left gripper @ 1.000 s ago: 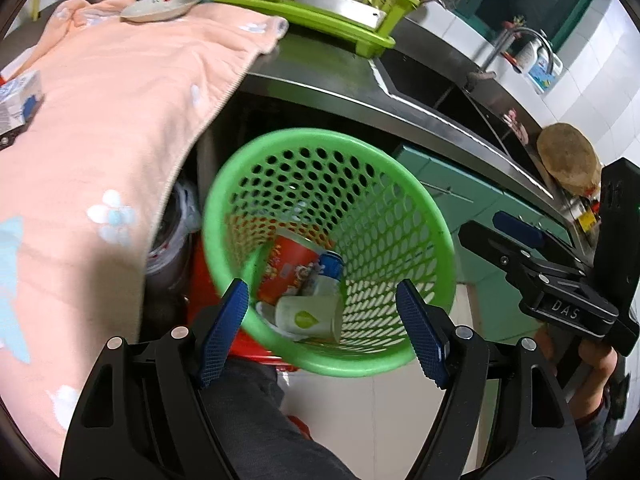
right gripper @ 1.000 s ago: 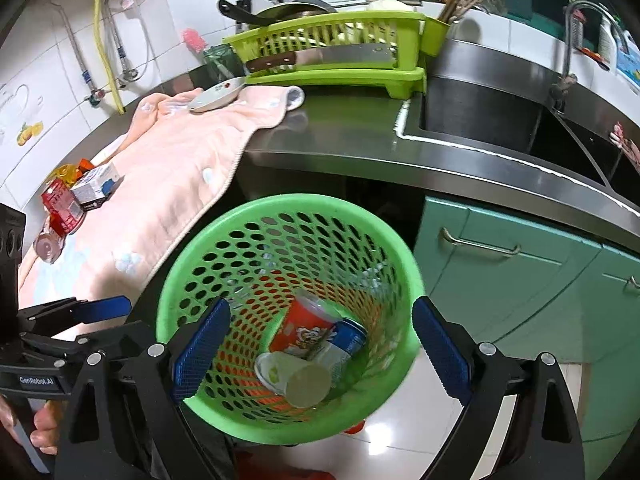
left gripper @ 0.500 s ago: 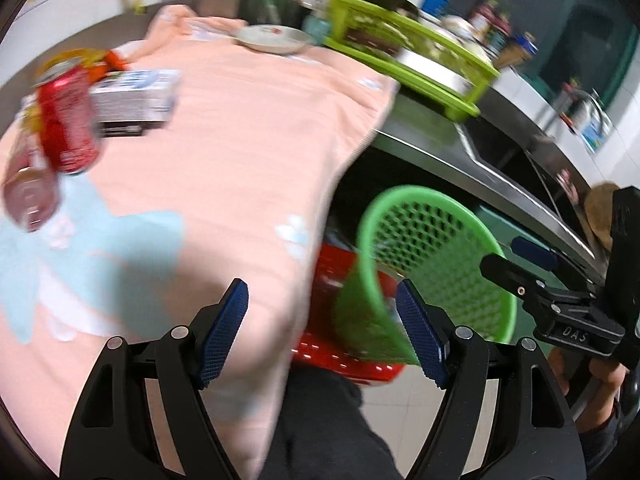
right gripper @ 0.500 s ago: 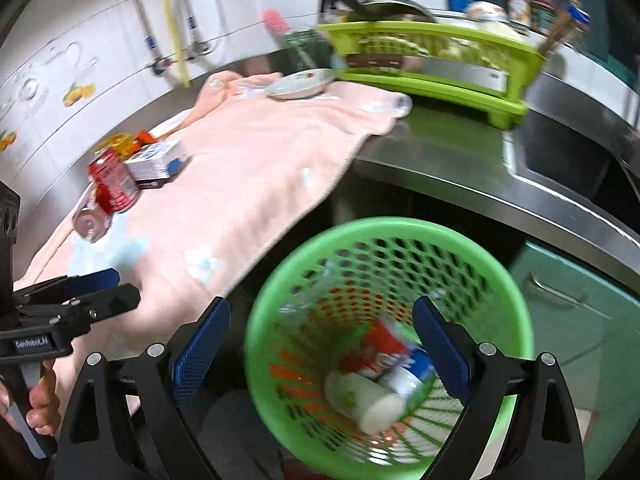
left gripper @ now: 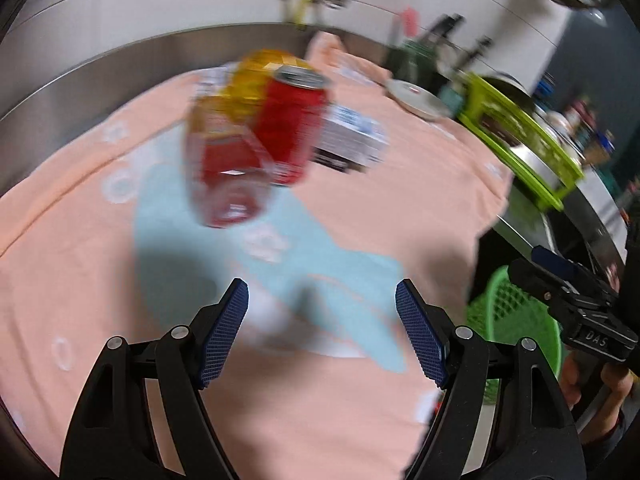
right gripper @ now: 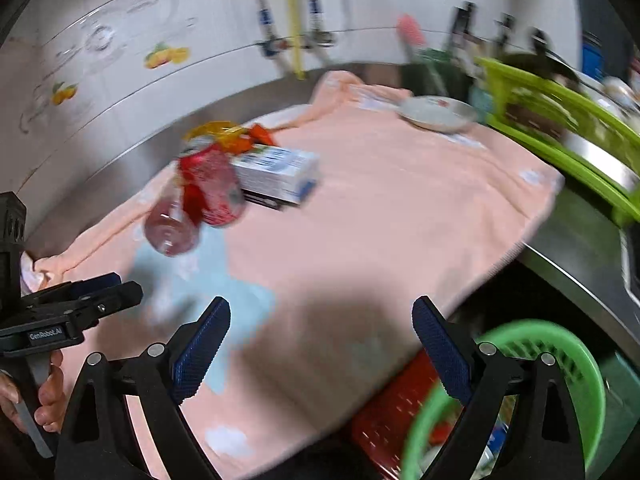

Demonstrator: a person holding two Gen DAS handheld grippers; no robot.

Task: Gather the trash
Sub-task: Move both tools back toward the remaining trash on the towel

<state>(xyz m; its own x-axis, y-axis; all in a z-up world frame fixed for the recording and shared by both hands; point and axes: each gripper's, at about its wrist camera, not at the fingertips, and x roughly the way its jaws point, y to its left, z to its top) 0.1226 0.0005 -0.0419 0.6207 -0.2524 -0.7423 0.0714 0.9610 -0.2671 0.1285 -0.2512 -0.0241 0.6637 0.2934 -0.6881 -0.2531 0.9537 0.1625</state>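
A pink towel [right gripper: 384, 216] covers most of a steel counter [right gripper: 576, 248] and hangs over the counter's front edge. The towel's near half is bare, giving open room in front of both grippers. Its right edge ends at about 3 o'clock in the left wrist view, where the counter drops to a dark gap below.

The left gripper [left gripper: 322, 330] points down over the towel with its jaws wide apart and nothing between them. The right gripper [right gripper: 322, 354] does the same, jaws spread and empty, over the towel's front edge. Each gripper appears at the side of the other's view, held from below by a hand [right gripper: 48, 396].

The trash lies in a cluster on the towel, at about 11 o'clock from the left gripper and 10 o'clock from the right one, well apart from both. It is blurred. A red can [left gripper: 294, 128] stands upright, touching a clear bottle with a red label [left gripper: 226, 172] lying beside it. A white carton [right gripper: 276, 174] lies just right of the can, and a yellow wrapper [right gripper: 218, 132] sits behind them.

A green basket [right gripper: 560, 364] stands below the counter edge at about 4 o'clock in the right wrist view, with some trash inside and a red crate [right gripper: 396, 412] just beside it.

At 1 o'clock, a small plate [right gripper: 438, 114] rests on the towel's far end, near a lime green dish rack [right gripper: 568, 136].

Readable writing: "GenRobot.AI" on the left gripper's side and "DAS" on the right one's. The labels on the trash are too blurred to read.
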